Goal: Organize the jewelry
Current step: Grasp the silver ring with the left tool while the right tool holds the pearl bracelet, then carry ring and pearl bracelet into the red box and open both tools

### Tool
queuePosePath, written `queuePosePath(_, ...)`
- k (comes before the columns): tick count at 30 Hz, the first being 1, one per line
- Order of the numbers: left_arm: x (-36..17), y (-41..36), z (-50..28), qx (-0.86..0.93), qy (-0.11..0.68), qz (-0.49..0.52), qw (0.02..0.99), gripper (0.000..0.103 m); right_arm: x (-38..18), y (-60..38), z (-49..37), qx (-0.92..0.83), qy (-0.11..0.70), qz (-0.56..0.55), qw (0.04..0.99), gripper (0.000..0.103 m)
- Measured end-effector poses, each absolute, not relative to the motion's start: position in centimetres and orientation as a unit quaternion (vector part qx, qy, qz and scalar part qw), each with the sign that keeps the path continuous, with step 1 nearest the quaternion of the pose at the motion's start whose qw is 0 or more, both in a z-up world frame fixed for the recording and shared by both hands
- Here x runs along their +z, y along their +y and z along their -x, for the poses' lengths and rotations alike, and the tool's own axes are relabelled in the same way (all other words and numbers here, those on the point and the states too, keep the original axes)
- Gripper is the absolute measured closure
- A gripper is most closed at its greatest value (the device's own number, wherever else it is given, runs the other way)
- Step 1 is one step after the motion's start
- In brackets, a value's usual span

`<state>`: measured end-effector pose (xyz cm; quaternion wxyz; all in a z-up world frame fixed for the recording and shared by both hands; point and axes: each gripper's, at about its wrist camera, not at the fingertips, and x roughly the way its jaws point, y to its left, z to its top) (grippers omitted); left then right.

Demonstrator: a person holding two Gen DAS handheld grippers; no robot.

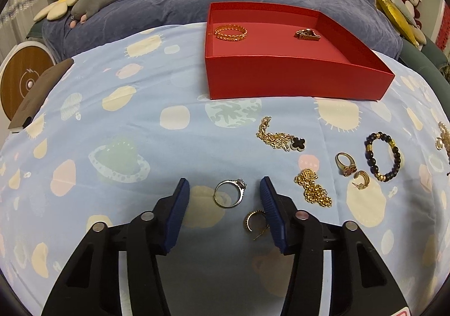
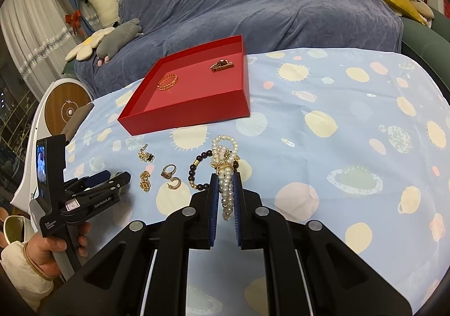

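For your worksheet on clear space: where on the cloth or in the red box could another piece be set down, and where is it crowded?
Free: the red box floor between the gold band and the brooch, and in front of them; the cloth right of the pearl strand. Crowded: the cloth in front of the box, around the bead bracelet, stone ring and chains.

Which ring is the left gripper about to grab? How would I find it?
Start at the red box and come down the blue cloth to the left gripper. Between its open jaws lies the silver ring, the only silver piece; everything nearby is gold.
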<state>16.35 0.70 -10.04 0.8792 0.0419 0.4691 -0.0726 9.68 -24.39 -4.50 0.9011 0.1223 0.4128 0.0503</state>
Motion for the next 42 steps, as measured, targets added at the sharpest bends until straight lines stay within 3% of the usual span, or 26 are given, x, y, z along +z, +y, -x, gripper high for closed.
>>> queuePosePath(5,-9.9,0.6,-15.9,-0.083,0.464,-0.052,0.880,0.084,-4.5,-24.1,-9.6,0.055,0.413,-0.121,0.901,0.094)
queuePosePath(14,-8.7,1.0,-15.8,-0.094,0.466,-0.030,0.879,0.084,-3.5,-23.2,-10.2,0.060,0.404,-0.122,0.905,0.094)
queuePosePath(28,0.6,-1.0,-22.3,-0.113,0.389,0.007,0.914,0.084,1.4,-22.2,-19.2,0.060,0.341,-0.160,0.924,0.094)
queuePosePath(42,-2.3,-1.5,-31.6,-0.097,0.412,0.025,0.906,0.083,-3.0,-22.7,-29.0,0.045,0.386,-0.160,0.908,0.094)
